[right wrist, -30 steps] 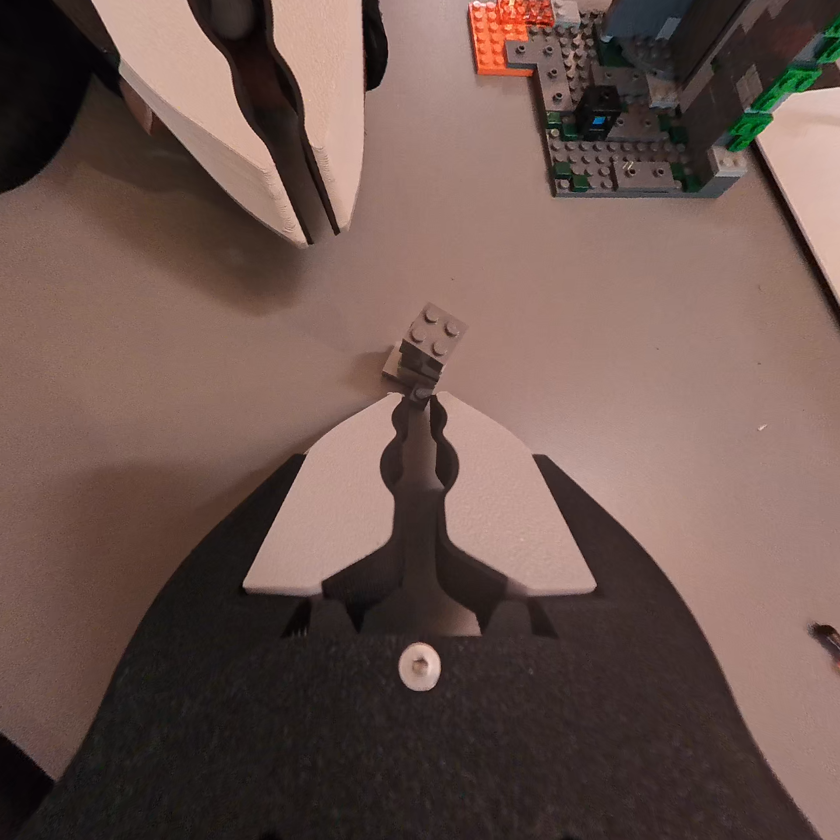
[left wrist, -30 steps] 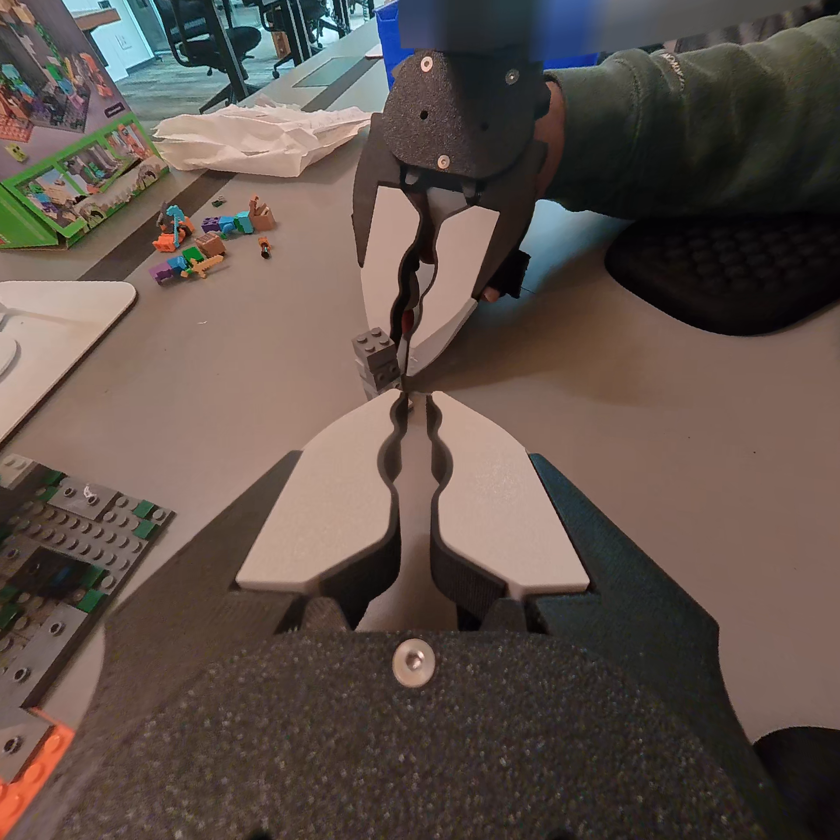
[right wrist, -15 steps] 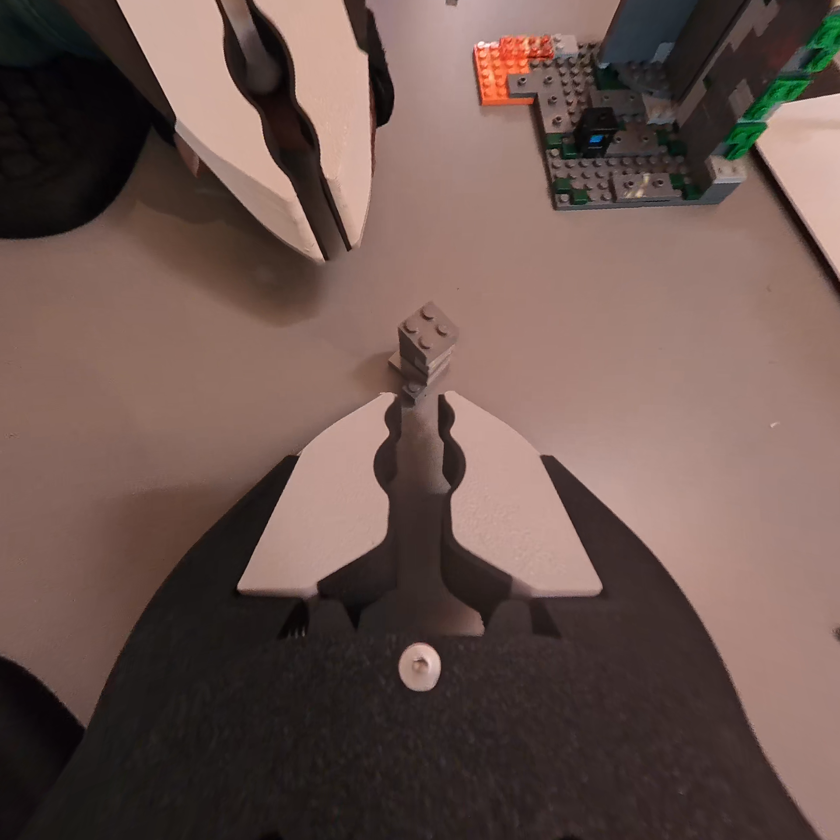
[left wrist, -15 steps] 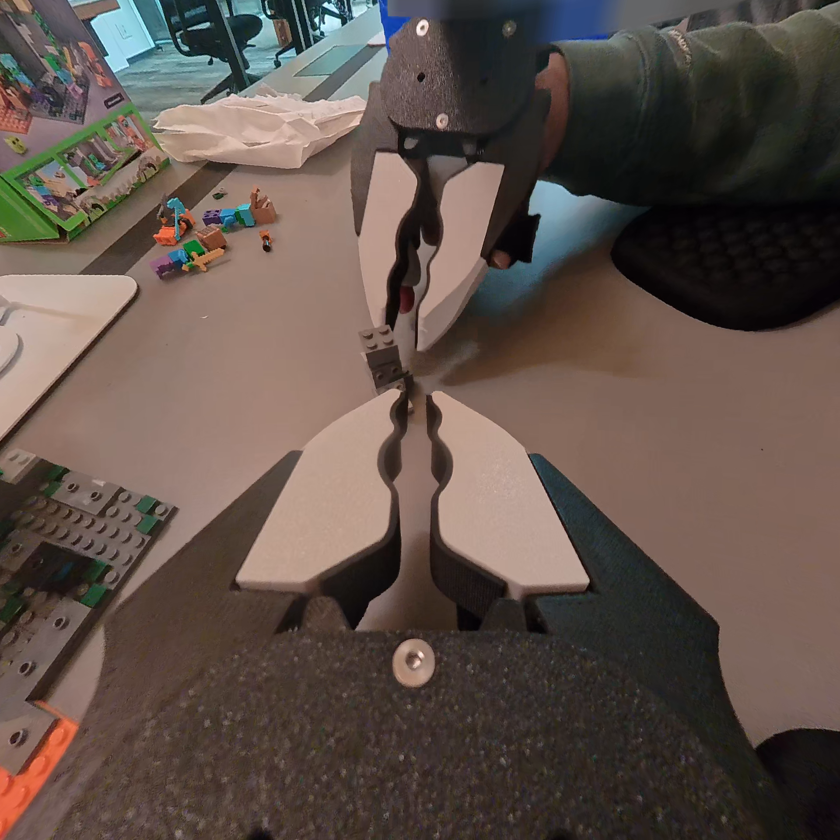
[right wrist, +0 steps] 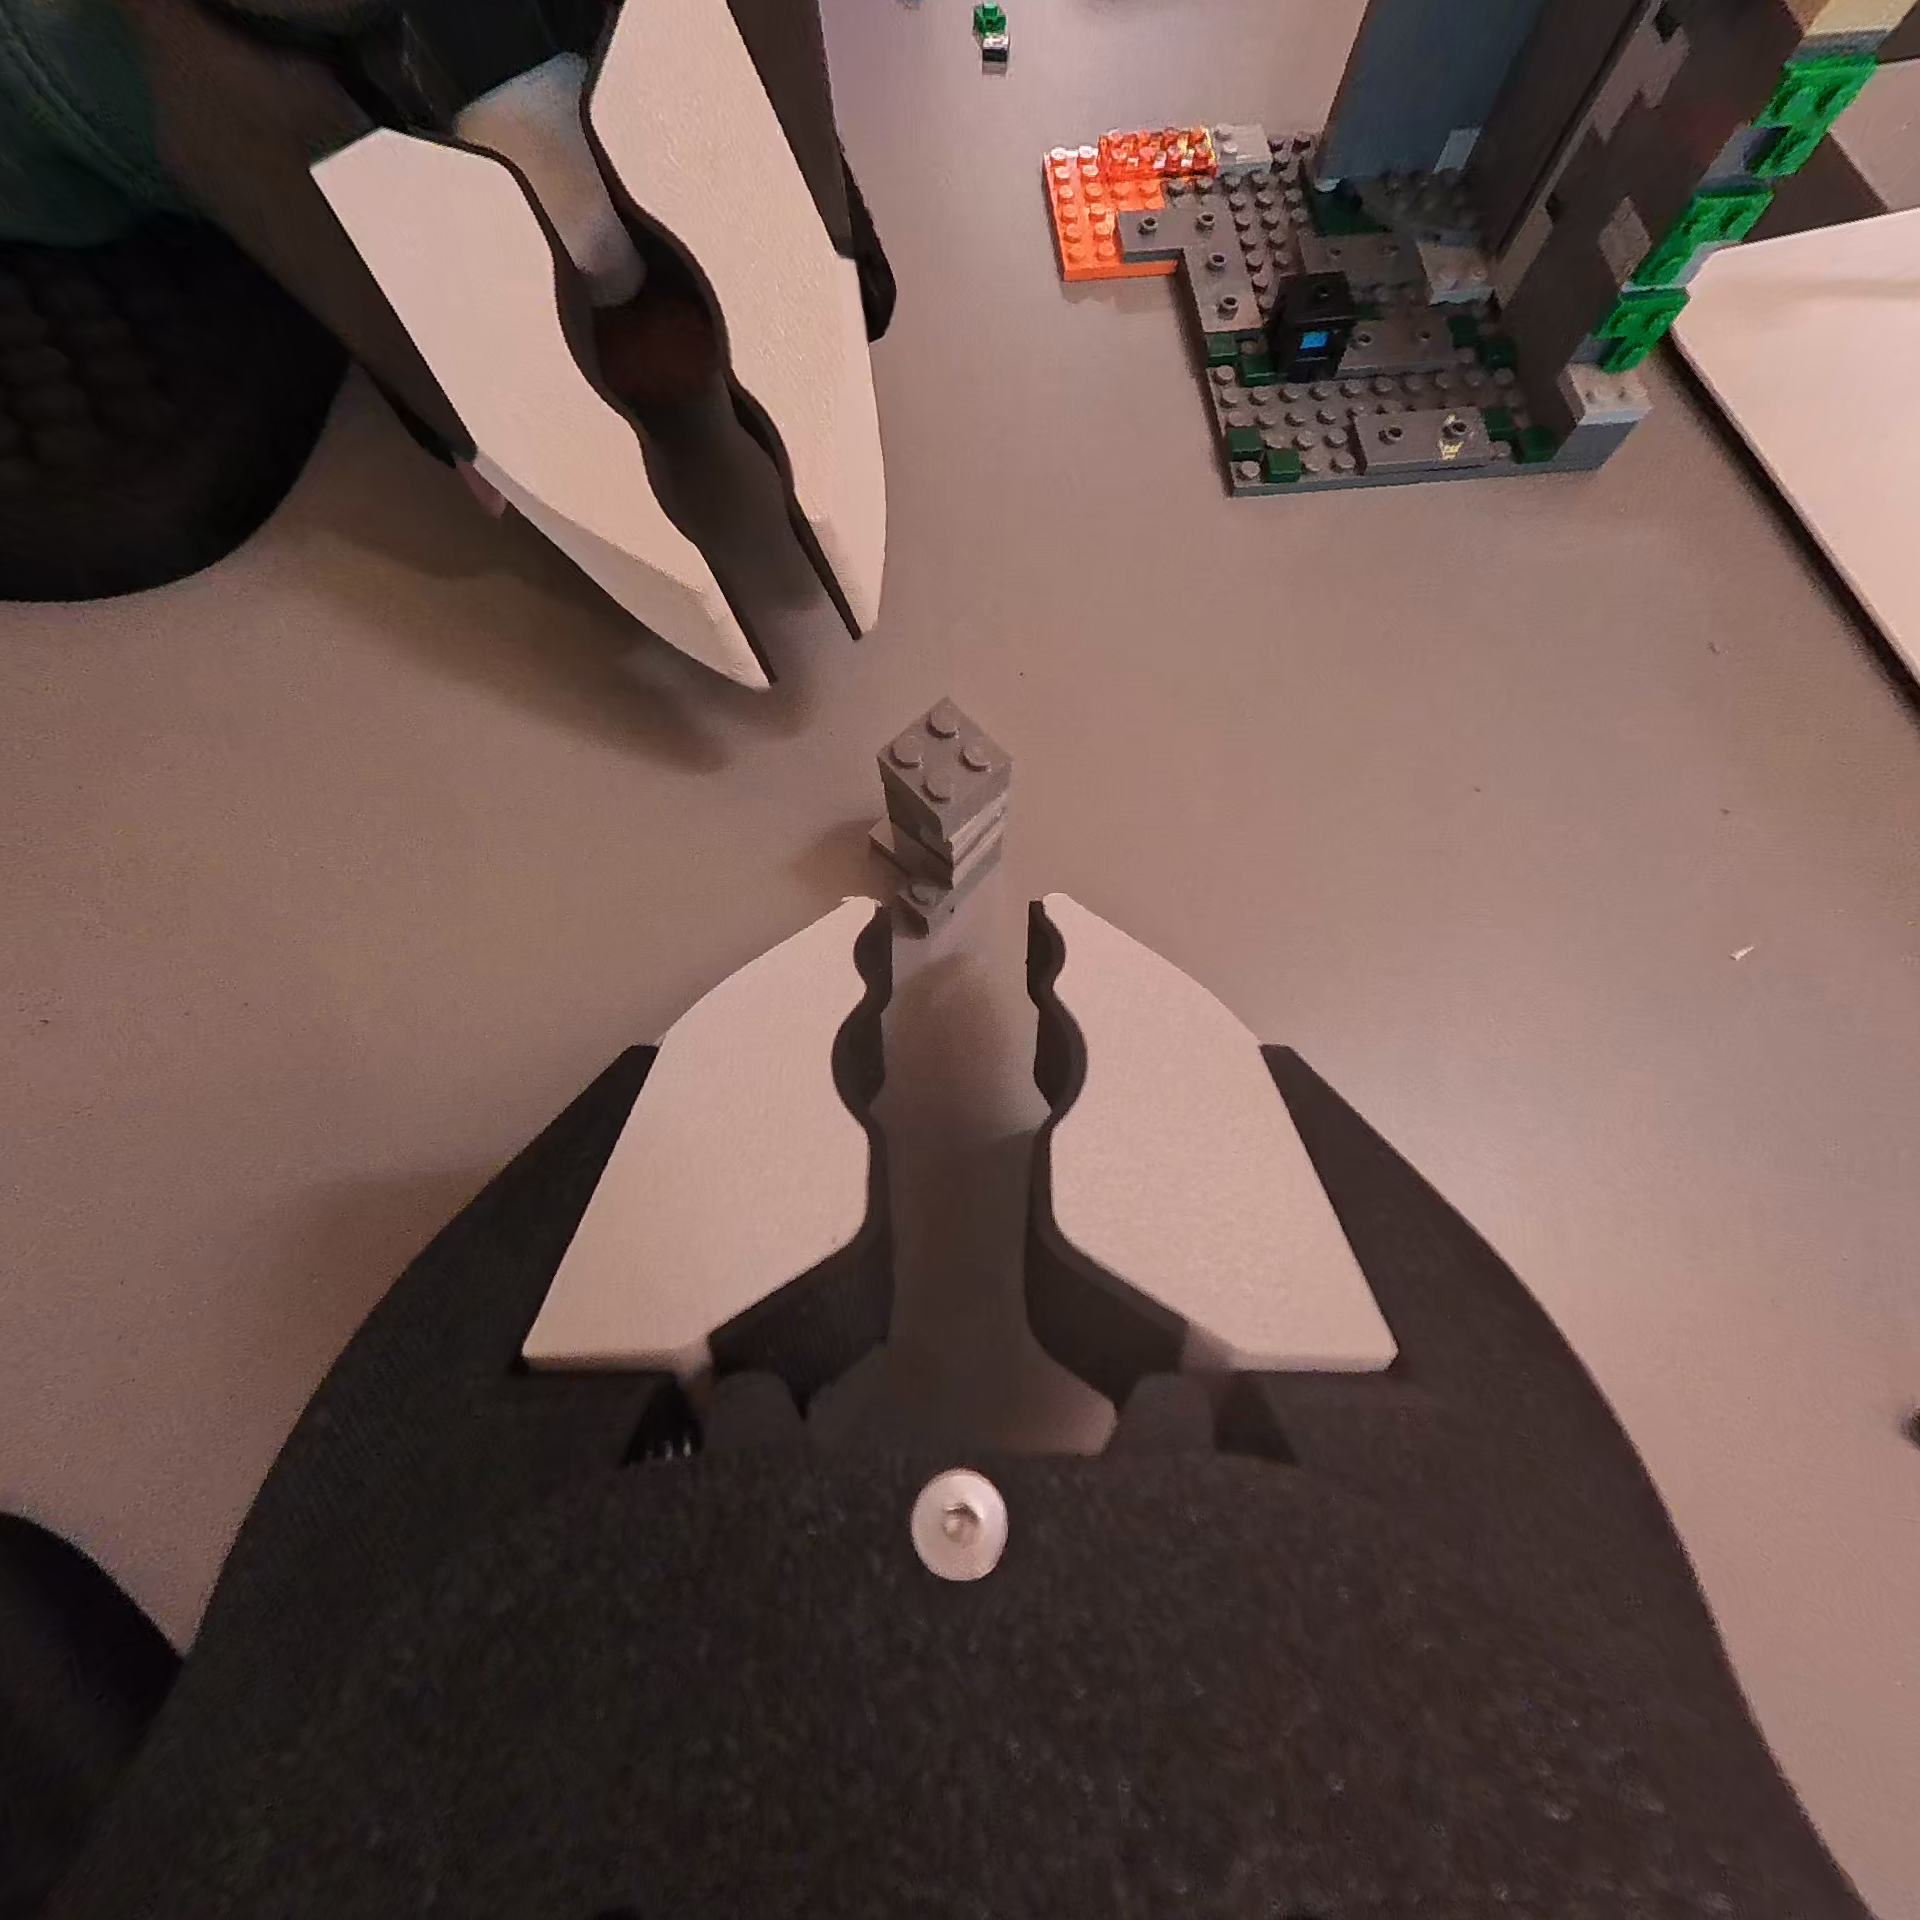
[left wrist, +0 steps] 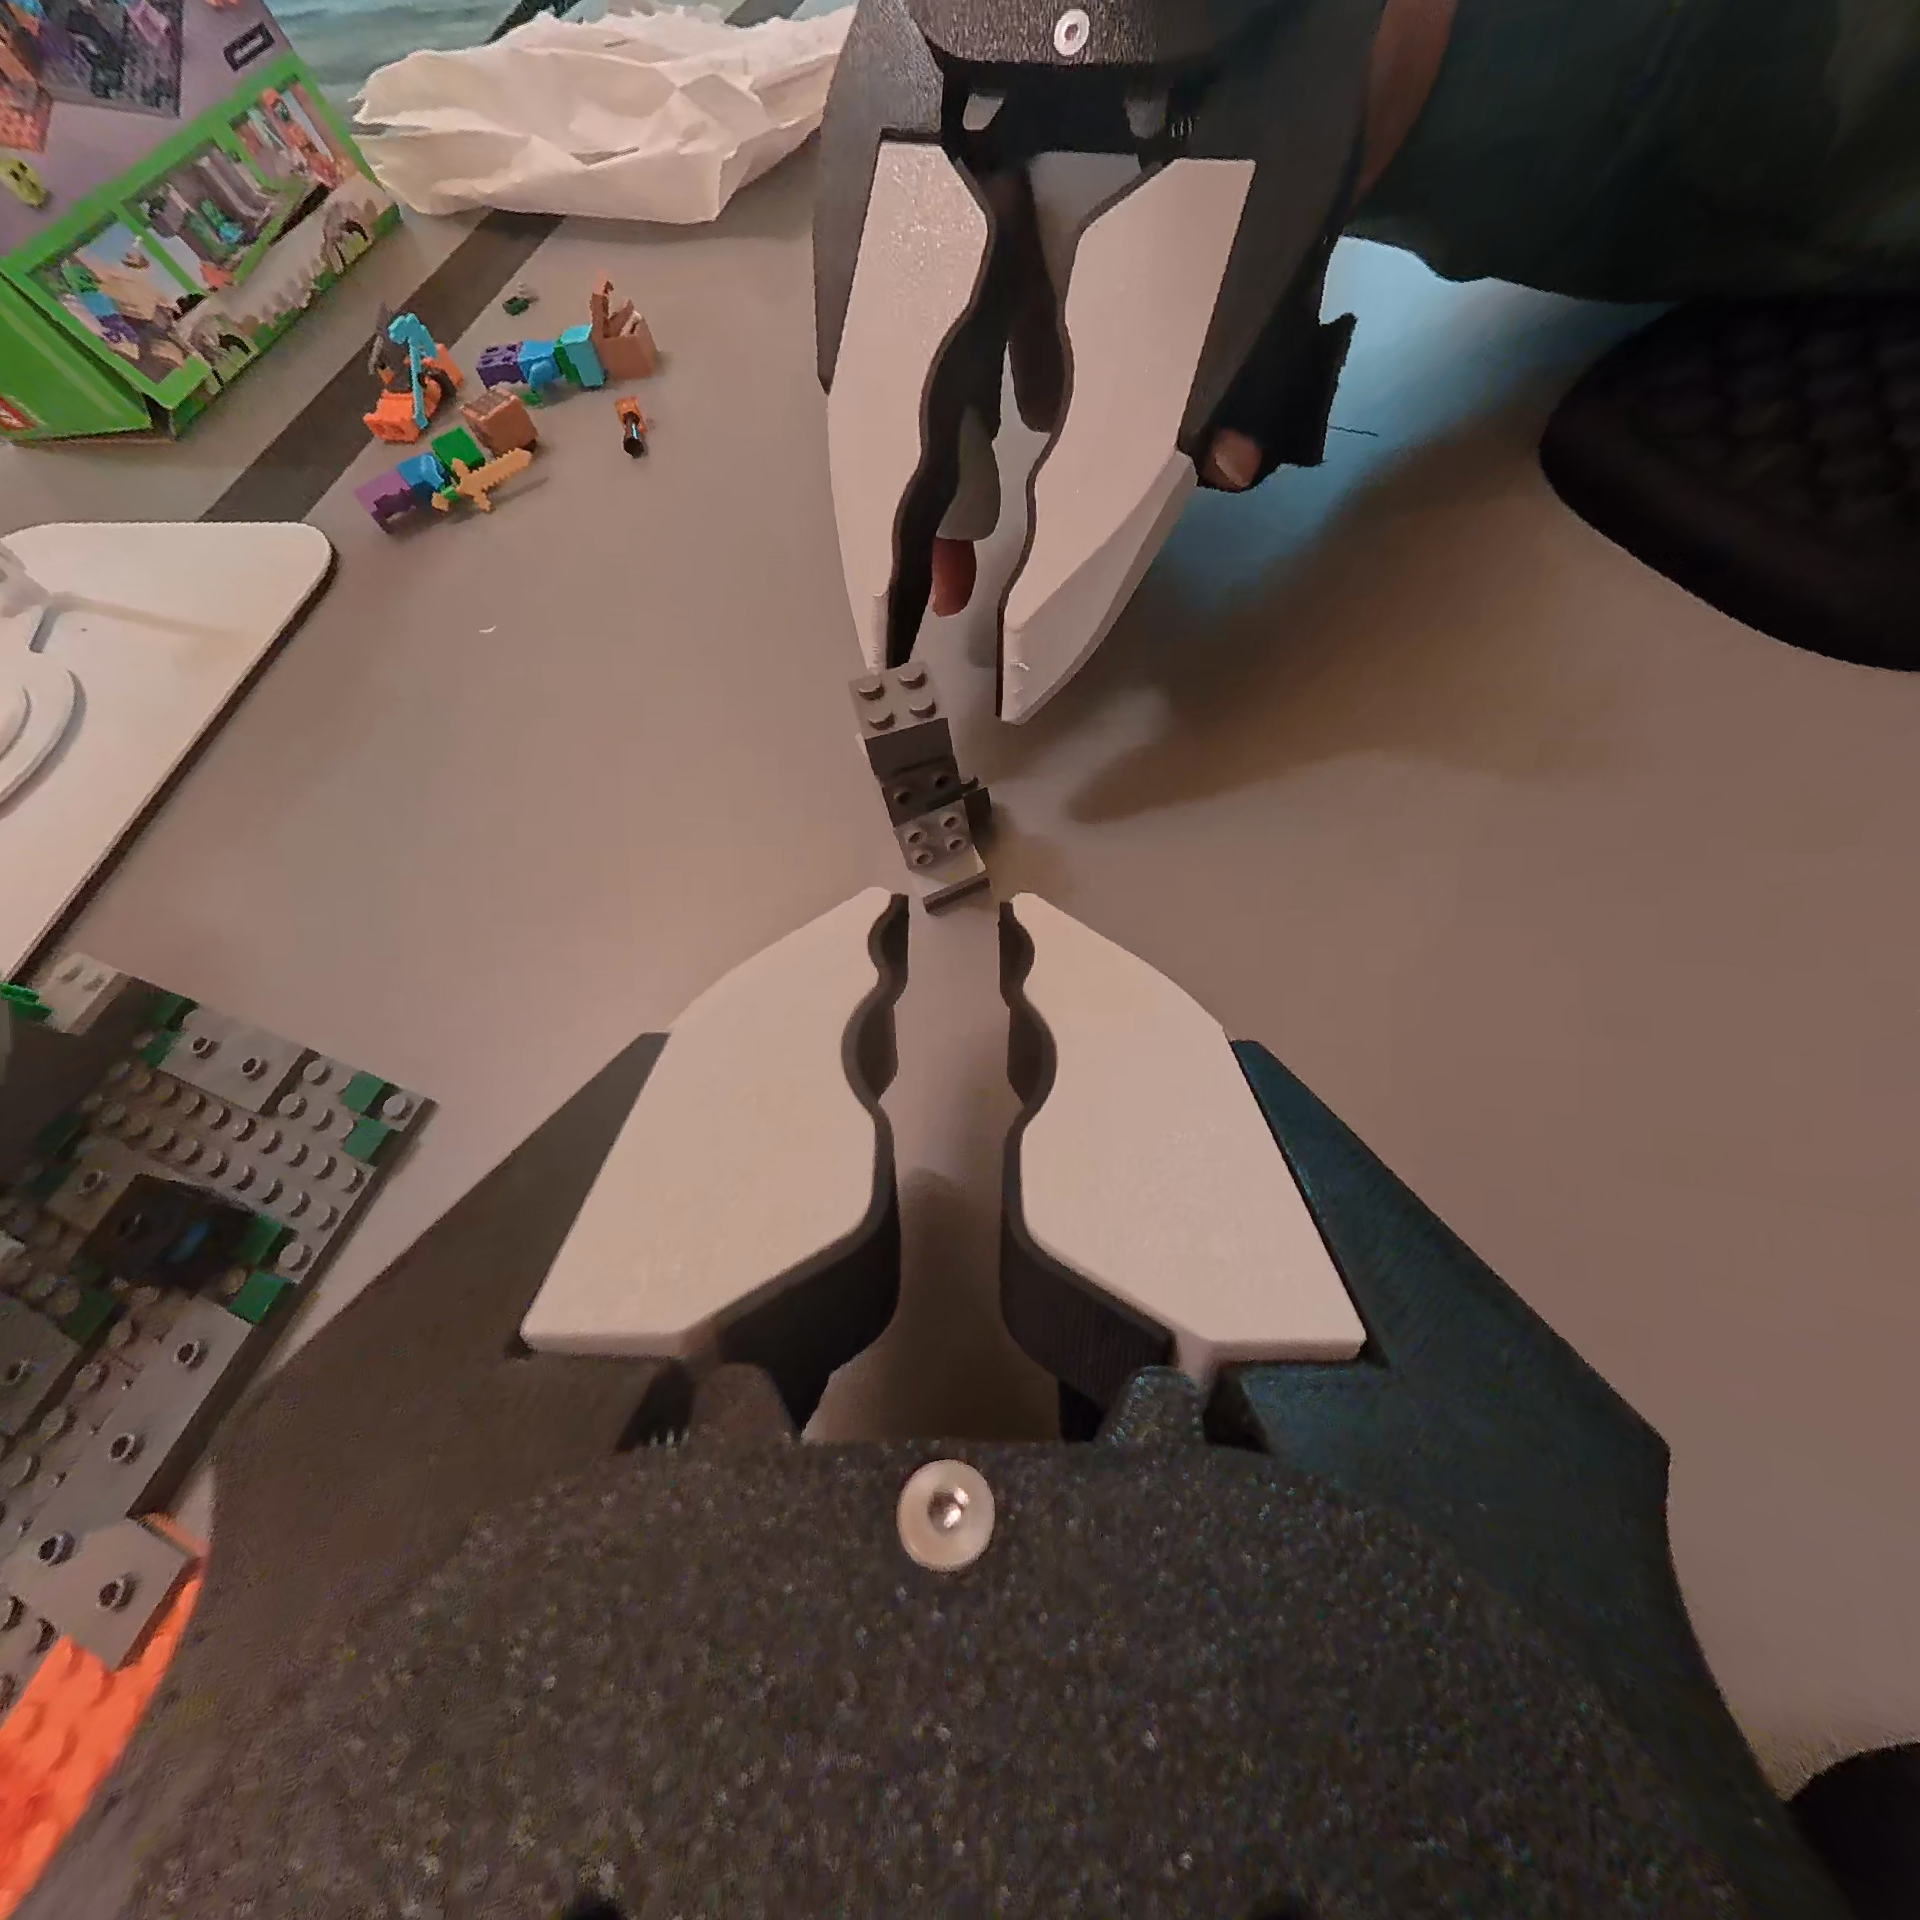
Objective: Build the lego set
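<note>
With both grippers spread and empty, I should re-grip the grey brick stack (right wrist: 943, 805), mid-frame between left gripper (left wrist: 948, 906) and right gripper (right wrist: 958, 906), low and squarely, avoiding tipping.

- Left gripper (left wrist: 951, 904): coarse, speckled black printed housing, wide and rounded, with one silver hex-socket screw (left wrist: 944, 1523) on the centre line.
- Its fingers (left wrist: 748, 1143): flat pale-grey plates tapering to points, wavy scalloped inner edges, black ribbed backing below.
- Right gripper (right wrist: 961, 904): same build, matte black body, pale-grey pointed finger plates (right wrist: 1174, 1153), one silver screw (right wrist: 958, 1524).
- Small coil spring visible in a slot at the left finger root in the right wrist view.
- Dark green long sleeve (left wrist: 1621, 135) on the arm behind the right gripper.
- Black fingerless glove (left wrist: 1273, 384) on that hand.
</note>
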`<state>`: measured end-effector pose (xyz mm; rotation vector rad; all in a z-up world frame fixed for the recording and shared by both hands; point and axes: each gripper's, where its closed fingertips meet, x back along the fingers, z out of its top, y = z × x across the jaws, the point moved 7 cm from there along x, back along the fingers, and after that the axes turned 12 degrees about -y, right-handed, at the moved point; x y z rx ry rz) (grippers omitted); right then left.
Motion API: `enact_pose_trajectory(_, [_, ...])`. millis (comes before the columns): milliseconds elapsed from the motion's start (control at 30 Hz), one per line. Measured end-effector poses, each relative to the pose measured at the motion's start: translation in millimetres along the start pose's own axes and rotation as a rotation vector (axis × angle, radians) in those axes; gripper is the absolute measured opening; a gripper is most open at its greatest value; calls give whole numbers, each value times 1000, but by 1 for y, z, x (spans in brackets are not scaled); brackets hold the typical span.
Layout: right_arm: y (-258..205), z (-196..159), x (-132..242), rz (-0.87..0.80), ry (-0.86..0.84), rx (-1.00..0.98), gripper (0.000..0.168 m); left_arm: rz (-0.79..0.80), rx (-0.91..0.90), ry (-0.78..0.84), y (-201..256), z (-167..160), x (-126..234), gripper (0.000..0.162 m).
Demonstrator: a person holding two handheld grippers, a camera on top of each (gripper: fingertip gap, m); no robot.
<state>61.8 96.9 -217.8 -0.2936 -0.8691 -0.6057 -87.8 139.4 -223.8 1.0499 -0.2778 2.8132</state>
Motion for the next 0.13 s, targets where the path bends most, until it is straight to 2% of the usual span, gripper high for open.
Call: enact_pose_trajectory(133, [-2,8,1,-18,28,5,25,1,-11,-17,1,-1,-2,16])
